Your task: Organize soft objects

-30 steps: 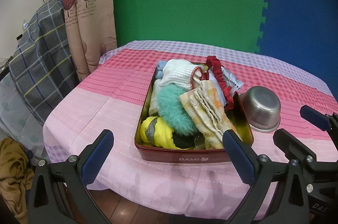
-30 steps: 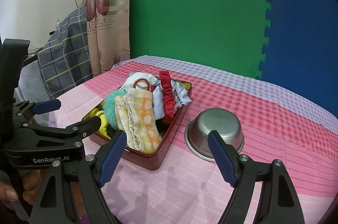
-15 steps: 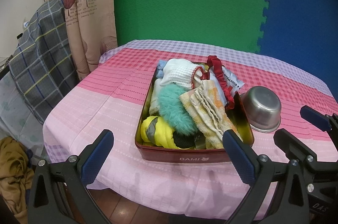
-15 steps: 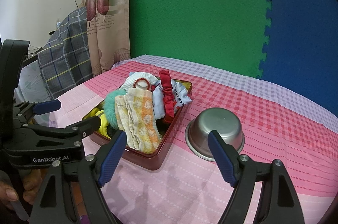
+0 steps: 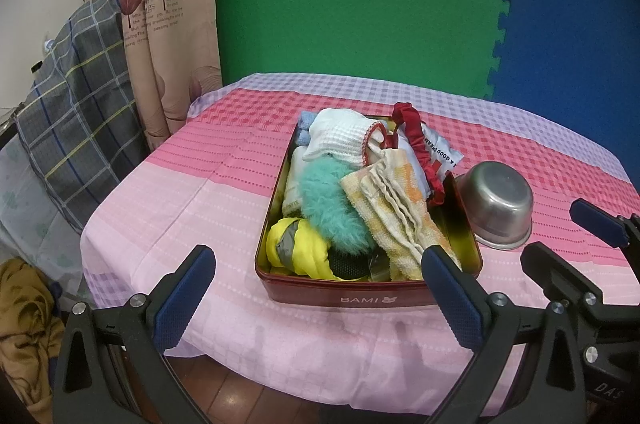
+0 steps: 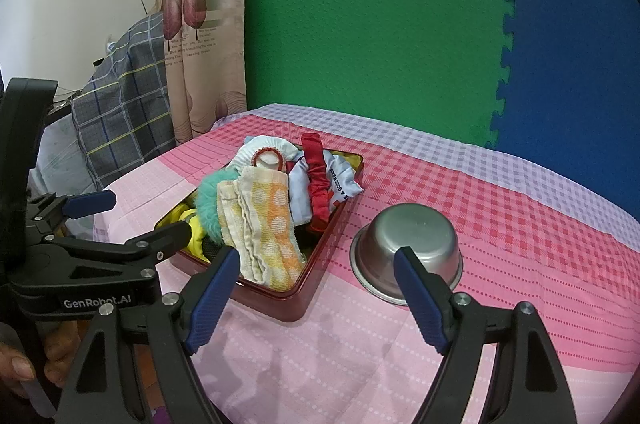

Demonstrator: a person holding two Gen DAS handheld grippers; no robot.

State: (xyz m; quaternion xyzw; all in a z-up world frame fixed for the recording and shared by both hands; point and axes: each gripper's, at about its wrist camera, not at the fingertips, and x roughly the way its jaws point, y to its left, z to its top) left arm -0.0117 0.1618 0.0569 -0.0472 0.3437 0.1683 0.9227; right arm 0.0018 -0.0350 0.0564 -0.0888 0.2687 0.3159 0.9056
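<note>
The fingers of the left gripper [image 5: 318, 298] were spread wide and nothing was held between them; they were poised short of the near wall of the red tin [image 5: 360, 298]. The fingers of the right gripper [image 6: 318, 298] were likewise spread and empty, poised over the near edge of the tabletop [image 6: 520, 224], between the tin's corner and an upturned steel bowl [image 6: 412, 236].

The soft objects were all seen gathered in the tin: a yellow bundle [image 5: 298, 250] at the near end, a teal fluffy piece [image 5: 330, 208], a yellow-and-orange towel [image 6: 272, 224], a white knitted piece [image 5: 340, 138], a red scrunchie [image 6: 316, 180] and a printed pale cloth [image 6: 344, 184] draped over the far rim. They were heaped loosely rather than folded. No soft thing was seen lying on the pink checked cloth outside the tin.

Two stages could be fitted by this: a jumble to be sorted out of the tin, or a collection already gathered into it. The step in hand could not be settled from these views, so no particular move was indicated.
</note>
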